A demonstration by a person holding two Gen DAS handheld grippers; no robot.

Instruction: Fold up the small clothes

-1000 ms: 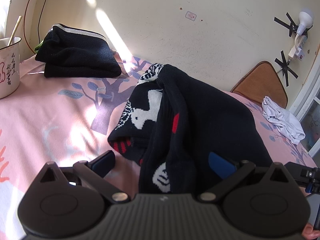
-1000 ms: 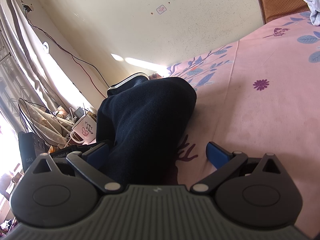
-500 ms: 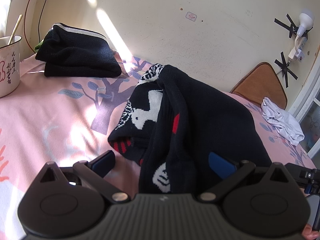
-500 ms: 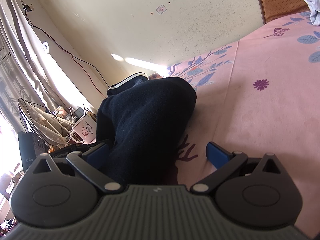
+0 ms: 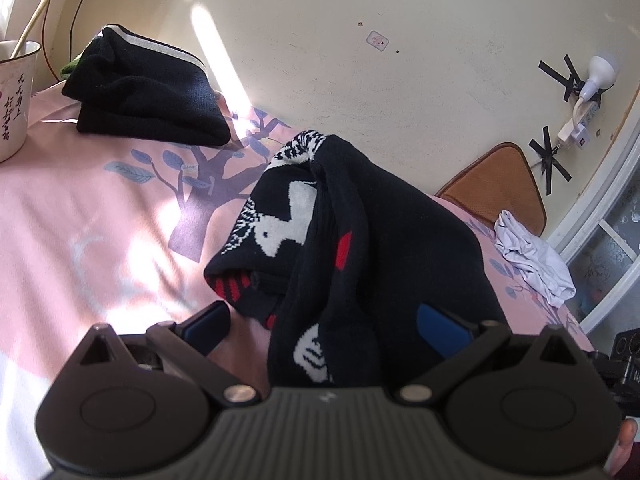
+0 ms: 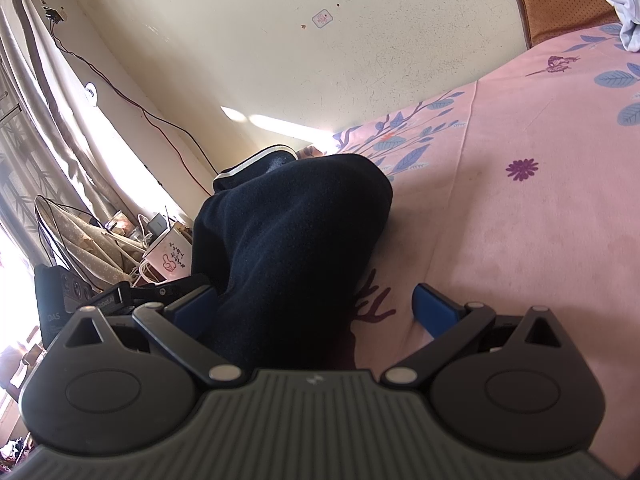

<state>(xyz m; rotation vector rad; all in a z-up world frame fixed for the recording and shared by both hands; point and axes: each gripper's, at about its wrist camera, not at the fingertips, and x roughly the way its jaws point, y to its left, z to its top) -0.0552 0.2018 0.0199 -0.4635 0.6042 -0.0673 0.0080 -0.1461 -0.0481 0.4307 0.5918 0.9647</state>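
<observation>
A black knitted garment [image 5: 360, 248] with white and red patterns lies bunched on the pink bed sheet [image 5: 80, 208]. My left gripper [image 5: 324, 320] is open, its blue fingers [image 5: 440, 324] spread either side of the garment's near end, which lies between them. In the right wrist view the same garment [image 6: 288, 240] is a dark mound. My right gripper [image 6: 316, 308] is open, with the garment's edge lying between its fingers, against the left finger [image 6: 192, 308].
A folded black garment with a white stripe [image 5: 140, 92] lies at the back left by the wall. A white mug [image 5: 12, 96] stands at far left. A crumpled white cloth [image 5: 532, 260] and a brown cushion [image 5: 496, 188] lie at right.
</observation>
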